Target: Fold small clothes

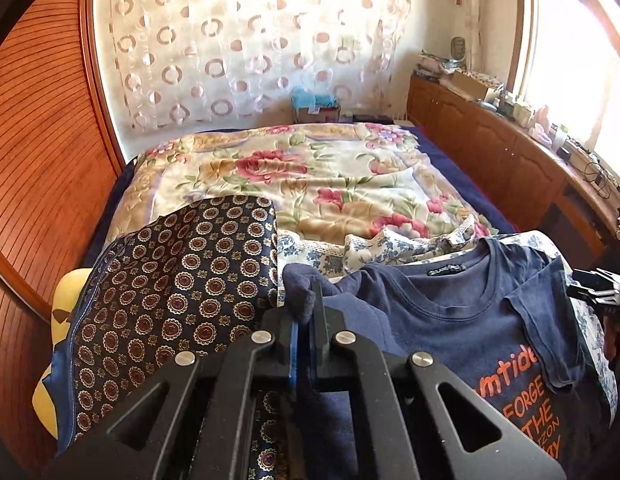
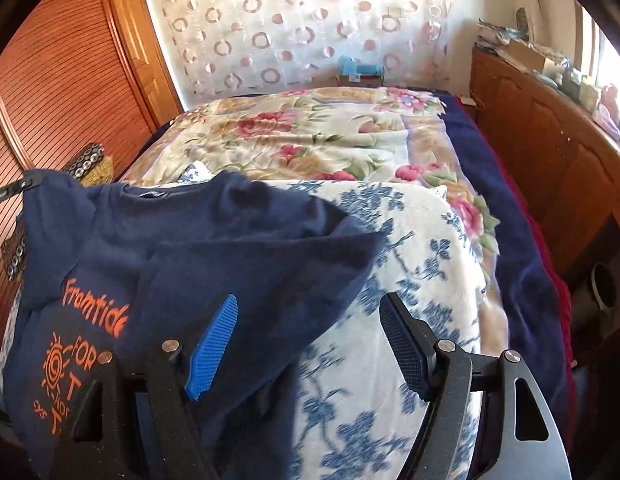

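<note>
Left tongs (image 1: 306, 304) clamped on navy T-shirt (image 1: 462, 320) sleeve. Right tongs (image 2: 310, 340) spread wide, nothing gripped, blue pad (image 2: 214, 344) over shirt's other sleeve. Shirt on blue-floral blanket (image 2: 410, 248), bed (image 1: 330, 168).

Bedroom interior: a bed (image 1: 450, 148) under a floral blanket (image 1: 310, 168) stands before a circle-patterned curtain (image 1: 238, 40). A slatted wooden door (image 1: 42, 128) closes the left side; low wooden cabinets (image 1: 490, 144) run beneath a sunlit window (image 1: 570, 60) on the right.
</note>
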`<action>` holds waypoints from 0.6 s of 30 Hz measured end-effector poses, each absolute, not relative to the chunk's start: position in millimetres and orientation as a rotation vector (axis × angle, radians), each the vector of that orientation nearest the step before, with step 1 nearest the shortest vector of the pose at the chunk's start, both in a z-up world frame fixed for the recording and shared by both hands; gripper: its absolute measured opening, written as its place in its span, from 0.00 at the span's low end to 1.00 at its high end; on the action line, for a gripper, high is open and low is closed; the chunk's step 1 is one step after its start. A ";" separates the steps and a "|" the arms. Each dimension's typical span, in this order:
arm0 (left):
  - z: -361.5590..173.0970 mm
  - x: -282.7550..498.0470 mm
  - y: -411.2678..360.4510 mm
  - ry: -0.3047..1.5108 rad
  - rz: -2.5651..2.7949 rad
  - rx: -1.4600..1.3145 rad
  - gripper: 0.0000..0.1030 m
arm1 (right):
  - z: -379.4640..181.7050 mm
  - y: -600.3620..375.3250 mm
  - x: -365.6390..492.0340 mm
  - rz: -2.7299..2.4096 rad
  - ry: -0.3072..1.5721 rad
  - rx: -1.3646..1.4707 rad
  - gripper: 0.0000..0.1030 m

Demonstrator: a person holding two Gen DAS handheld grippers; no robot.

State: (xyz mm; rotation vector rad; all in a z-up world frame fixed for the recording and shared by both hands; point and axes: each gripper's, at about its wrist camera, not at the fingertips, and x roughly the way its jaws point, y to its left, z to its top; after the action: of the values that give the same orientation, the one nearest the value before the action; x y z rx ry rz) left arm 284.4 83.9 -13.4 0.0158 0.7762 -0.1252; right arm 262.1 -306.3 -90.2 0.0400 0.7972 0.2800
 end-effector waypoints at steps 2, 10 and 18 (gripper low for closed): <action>-12.8 280.6 83.4 0.769 -0.139 0.012 0.04 | -94.0 -310.3 272.2 0.266 0.817 0.041 0.73; -19.0 256.4 65.5 0.758 -0.218 -0.007 0.03 | -98.2 -307.4 306.3 0.240 0.855 0.068 0.43; 0.1 193.8 58.5 0.688 -0.256 -0.008 0.03 | -66.1 -282.8 264.9 0.296 0.711 -0.014 0.05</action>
State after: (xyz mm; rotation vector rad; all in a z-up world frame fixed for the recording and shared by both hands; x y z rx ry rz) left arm 193.8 58.5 0.1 -0.0080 0.6883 -0.2557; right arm 264.9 -282.8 -66.1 -0.0136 0.7112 0.2956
